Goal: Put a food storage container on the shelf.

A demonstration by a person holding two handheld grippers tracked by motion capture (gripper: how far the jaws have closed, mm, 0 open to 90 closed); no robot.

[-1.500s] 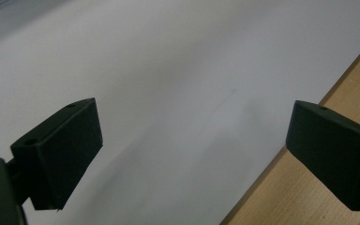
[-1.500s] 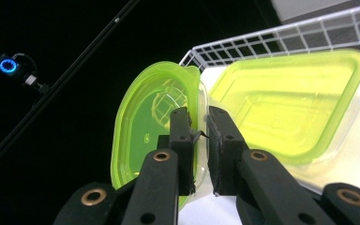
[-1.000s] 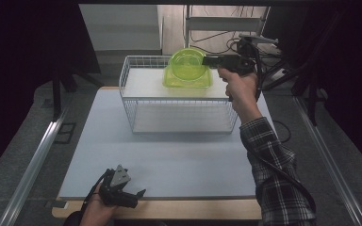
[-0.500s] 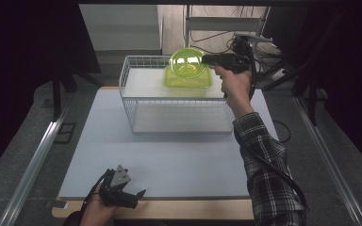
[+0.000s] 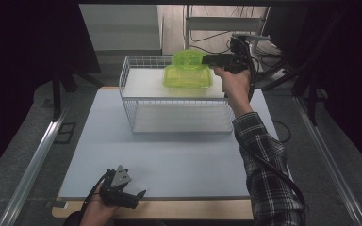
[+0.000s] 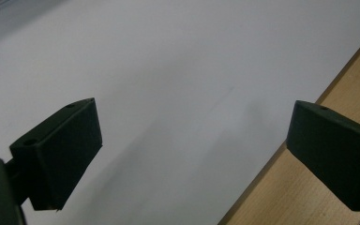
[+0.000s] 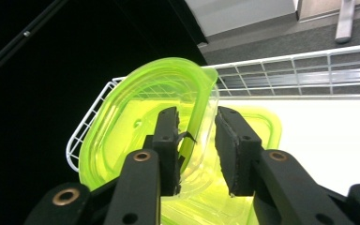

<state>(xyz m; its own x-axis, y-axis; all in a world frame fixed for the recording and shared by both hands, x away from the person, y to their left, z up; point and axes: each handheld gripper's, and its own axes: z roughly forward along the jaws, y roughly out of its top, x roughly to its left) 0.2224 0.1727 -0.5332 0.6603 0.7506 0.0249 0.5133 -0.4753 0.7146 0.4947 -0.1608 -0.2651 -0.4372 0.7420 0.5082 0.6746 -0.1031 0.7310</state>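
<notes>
Two green containers [image 5: 188, 75] sit in one wire basket [image 5: 136, 101] on the bench [image 5: 169, 160]. The right gripper [image 7: 196, 140], its jaws just opening, straddles the tilted one's rim without pressing. The left gripper [image 6: 192, 145] gapes wide, empty.

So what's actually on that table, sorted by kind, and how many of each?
Green plastic tubs: 2, one upright, one lying flat under it
White wire baskets: 1
Hand-held grippers: 2, left, right
Total: 5

Plaid sleeve [image 5: 264, 165], black gripper [image 5: 122, 190] with grey plate, trailing cable
</notes>
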